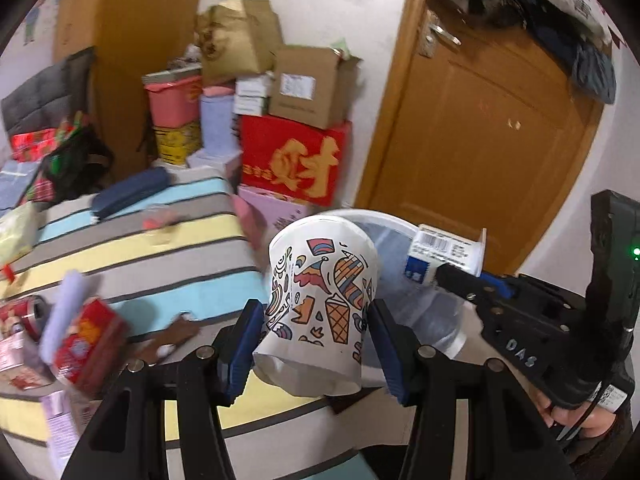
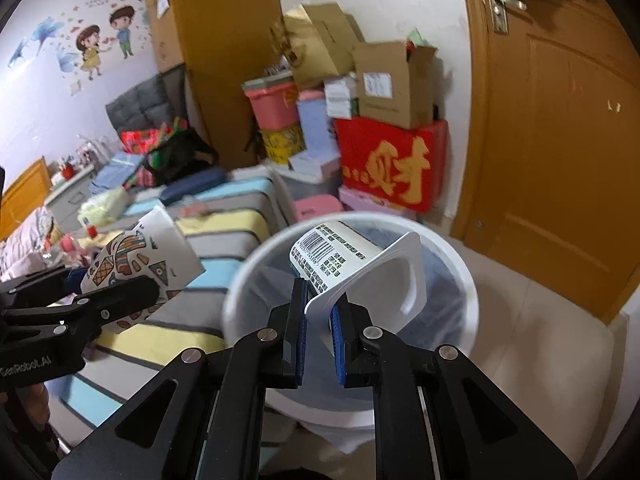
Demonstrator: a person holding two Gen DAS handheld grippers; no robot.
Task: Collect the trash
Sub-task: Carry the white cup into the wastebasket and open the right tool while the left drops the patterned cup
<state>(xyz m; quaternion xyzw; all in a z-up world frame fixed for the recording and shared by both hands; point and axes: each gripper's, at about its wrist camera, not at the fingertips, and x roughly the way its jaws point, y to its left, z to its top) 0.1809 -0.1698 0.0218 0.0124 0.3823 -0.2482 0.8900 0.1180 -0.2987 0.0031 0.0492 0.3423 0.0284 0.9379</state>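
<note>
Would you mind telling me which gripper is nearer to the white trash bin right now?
Right. The right gripper holds a white yogurt cup directly over the trash bin. The left gripper, gripping the patterned paper cup, is beside the bin's rim, over the striped bed.

Both wrist cameras look forward along their own gripper fingers, close above a white bin (image 2: pixel 448 264), facing the stacked boxes (image 1: pixel 296 160) and door (image 1: pixel 488 128). The 2 views share the bin, boxes, door and striped bed (image 2: pixel 224 224).
</note>
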